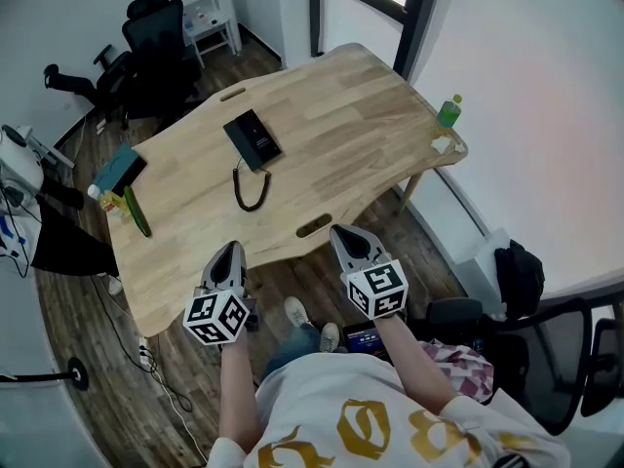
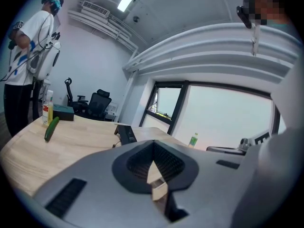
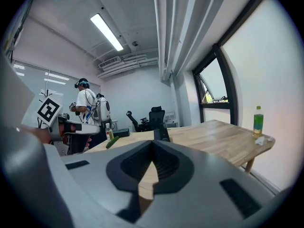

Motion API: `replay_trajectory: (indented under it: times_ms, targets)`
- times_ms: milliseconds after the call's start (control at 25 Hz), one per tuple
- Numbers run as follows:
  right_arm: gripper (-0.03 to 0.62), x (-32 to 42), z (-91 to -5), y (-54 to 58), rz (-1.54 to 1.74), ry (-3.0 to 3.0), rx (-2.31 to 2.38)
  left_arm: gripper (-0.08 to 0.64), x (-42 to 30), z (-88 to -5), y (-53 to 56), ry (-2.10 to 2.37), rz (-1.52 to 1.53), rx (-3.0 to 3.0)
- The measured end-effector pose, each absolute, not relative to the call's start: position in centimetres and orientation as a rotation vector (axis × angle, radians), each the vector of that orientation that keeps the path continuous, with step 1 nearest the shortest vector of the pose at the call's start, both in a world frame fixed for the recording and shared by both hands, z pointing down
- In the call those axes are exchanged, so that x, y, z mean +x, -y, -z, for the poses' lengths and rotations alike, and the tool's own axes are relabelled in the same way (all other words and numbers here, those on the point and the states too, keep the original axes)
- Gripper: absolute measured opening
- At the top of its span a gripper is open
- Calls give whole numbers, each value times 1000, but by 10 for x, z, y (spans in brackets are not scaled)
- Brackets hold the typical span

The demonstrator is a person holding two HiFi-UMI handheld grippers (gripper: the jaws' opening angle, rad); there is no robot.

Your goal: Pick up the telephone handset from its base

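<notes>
A black telephone lies near the middle of the wooden table, its handset resting on the base. Its coiled cord trails toward me. Both grippers hover side by side off the table's near edge, well short of the phone. My left gripper is shut with nothing in it, and my right gripper is likewise shut and empty. In the left gripper view the telephone shows just beyond the closed left gripper. In the right gripper view the telephone stands past the closed right gripper.
A green cucumber-like item, a teal box and a small bottle sit at the table's left end. A green bottle stands at the far right corner. Office chairs stand behind the table. A person in white stands at the left.
</notes>
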State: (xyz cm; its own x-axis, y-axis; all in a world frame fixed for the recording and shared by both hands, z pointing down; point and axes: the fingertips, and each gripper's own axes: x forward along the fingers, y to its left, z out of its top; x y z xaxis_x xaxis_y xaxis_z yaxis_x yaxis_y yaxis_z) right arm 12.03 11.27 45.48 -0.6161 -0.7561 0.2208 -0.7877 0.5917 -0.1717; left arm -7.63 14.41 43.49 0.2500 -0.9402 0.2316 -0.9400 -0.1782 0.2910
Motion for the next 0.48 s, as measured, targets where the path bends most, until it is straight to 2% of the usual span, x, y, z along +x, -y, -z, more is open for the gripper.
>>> replay_trajectory:
  times_ms: [480]
  targets:
    - [5, 99, -466, -18, -366, 2628, 1293, 6, -109, -439, -38, 1710, 120, 2116]
